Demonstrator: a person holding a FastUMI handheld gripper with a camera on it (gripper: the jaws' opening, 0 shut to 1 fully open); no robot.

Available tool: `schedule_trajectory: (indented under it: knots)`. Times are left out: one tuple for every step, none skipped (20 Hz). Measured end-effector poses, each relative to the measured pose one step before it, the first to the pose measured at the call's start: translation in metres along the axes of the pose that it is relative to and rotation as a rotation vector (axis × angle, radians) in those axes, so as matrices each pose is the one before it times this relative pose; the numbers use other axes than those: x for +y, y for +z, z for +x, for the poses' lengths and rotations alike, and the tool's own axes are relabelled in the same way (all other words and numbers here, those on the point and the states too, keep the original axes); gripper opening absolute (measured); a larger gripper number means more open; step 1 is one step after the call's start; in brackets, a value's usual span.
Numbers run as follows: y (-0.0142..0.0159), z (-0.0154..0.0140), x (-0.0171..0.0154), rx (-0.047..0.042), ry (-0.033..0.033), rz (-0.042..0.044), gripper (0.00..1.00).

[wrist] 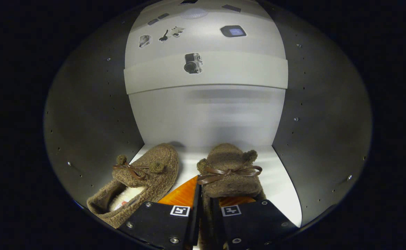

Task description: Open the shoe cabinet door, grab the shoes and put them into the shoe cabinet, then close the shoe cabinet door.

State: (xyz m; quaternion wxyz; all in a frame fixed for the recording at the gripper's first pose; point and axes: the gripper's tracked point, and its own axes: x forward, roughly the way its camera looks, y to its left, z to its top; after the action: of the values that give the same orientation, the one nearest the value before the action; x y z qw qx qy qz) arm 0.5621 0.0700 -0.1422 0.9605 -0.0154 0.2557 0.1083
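Brown fleece, bow-tied: the right slipper point(229, 172) stands on the cabinet floor point(279, 180), clamped at its heel between my hand-held gripper point(205, 211) fingers, toe and long axis toward the back wall point(206, 114). Its mate point(144, 180) lies just left — toe angled inward. Placing step; next I judge — release, withdraw, shut the door.

Two brown fuzzy slippers with bows stand inside the shoe cabinet point(95, 114): left slipper point(140, 180) angled, right slipper point(229, 173) pinched between the claw point(205, 208) fingers.
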Motion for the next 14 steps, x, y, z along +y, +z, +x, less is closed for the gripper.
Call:
schedule_trajectory:
  knots:
    - [0.00034, -0.00193, 0.00173, 0.00005, 0.0013, 0.00581, 0.2]
    - [-0.00017, -0.00189, 0.00051, 0.00089, -0.00096, 0.00886, 0.22]
    - [-0.00019, -0.00239, 0.00016, 0.0038, 0.00103, 0.00979, 0.24]
    - [0.00033, -0.00222, -0.0008, -0.00334, -0.00632, 0.00547, 0.24]
    - [-0.00045, -0.00294, -0.00119, 0.00211, -0.00493, -0.00187, 0.24]
    - [-0.00073, -0.0024, -0.00074, 0.0028, -0.00633, -0.00186, 0.24]
    - [0.00014, -0.00343, 0.00031, -0.001, -0.00191, 0.001, 0.24]
    - [-0.00016, -0.00281, -0.00015, 0.00155, -0.00357, 0.00191, 0.24]
    - [0.00006, -0.00404, -0.00122, -0.00254, -0.00725, -0.00104, 0.24]
    - [-0.00058, -0.00372, -0.00056, -0.00072, -0.00671, -0.00192, 0.24]
    - [-0.00111, -0.0048, 0.00013, 0.00045, -0.00198, -0.00271, 0.24]
    - [-0.00154, -0.00564, 0.0002, 0.00136, -0.00211, 0.00074, 0.24]
    - [0.00009, -0.00678, -0.00001, -0.00584, -0.0031, -0.00097, 0.24]
    - [0.00187, -0.00656, -0.0005, -0.01294, -0.00623, -0.00159, 0.24]
